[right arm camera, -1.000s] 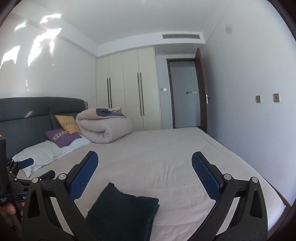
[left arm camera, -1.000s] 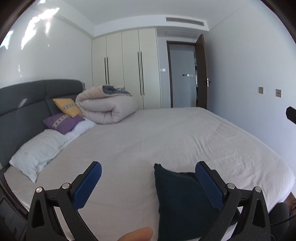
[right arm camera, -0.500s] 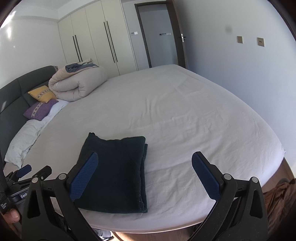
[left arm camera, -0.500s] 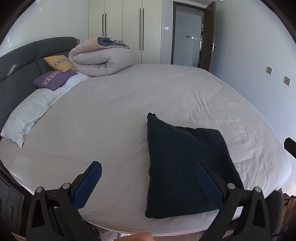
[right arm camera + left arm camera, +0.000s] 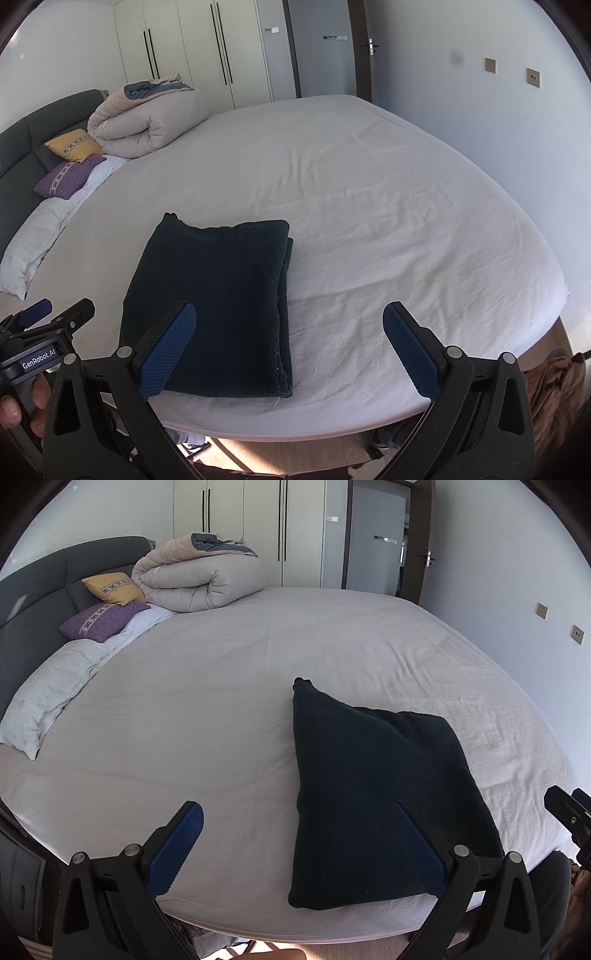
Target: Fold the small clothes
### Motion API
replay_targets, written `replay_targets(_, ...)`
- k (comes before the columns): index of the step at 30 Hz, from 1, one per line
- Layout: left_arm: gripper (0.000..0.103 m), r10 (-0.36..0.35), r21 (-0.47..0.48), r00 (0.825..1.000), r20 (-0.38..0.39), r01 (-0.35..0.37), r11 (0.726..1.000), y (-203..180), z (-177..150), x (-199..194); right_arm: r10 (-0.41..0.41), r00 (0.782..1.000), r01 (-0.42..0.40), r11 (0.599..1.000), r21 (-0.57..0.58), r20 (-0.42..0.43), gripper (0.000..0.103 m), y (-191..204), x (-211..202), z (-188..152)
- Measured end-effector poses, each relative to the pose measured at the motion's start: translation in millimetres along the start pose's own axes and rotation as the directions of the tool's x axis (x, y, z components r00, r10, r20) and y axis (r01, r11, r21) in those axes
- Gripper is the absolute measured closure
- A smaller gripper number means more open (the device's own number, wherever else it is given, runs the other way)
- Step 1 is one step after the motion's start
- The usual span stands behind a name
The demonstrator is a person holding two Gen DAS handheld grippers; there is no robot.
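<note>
Both cameras are now looking slightly further down than half a second ago, so the dark folded garment [image 5: 380, 805] is filling more of each view while lying unmoved near the bed's front edge. It is lying flat on the white sheet [image 5: 221, 686], folded into a thick rectangle with layered edges showing on its right side in the right wrist view. It is probably soft, light and limp, likely sagging if lifted from one point; a pinch through all layers at a corner or along the stacked edge seems best. The left gripper [image 5: 295, 845] is hovering with jaws wide apart, empty, its right finger over the garment. The right gripper [image 5: 291, 347] is likewise spread and empty, its left finger above the garment [image 5: 218, 306]. A rolled duvet [image 5: 199, 579] and pillows [image 5: 107, 620] are lying well apart by the headboard.
</note>
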State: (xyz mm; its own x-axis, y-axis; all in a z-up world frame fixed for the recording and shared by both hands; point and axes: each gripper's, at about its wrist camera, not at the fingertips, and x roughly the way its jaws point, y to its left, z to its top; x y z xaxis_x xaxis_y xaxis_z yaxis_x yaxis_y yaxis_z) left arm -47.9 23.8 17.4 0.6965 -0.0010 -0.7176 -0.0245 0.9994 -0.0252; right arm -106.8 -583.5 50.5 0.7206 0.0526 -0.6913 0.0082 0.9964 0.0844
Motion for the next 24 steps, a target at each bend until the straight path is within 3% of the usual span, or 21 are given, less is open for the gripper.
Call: replay_targets(24, 0.000, 0.000, -0.005, 1.000, -0.022, 0.000, 1.000, 4, -6, 8, 0.000, 0.998, -0.002, 1.000, -0.025, -0.062, 0.000, 19, 21, -6)
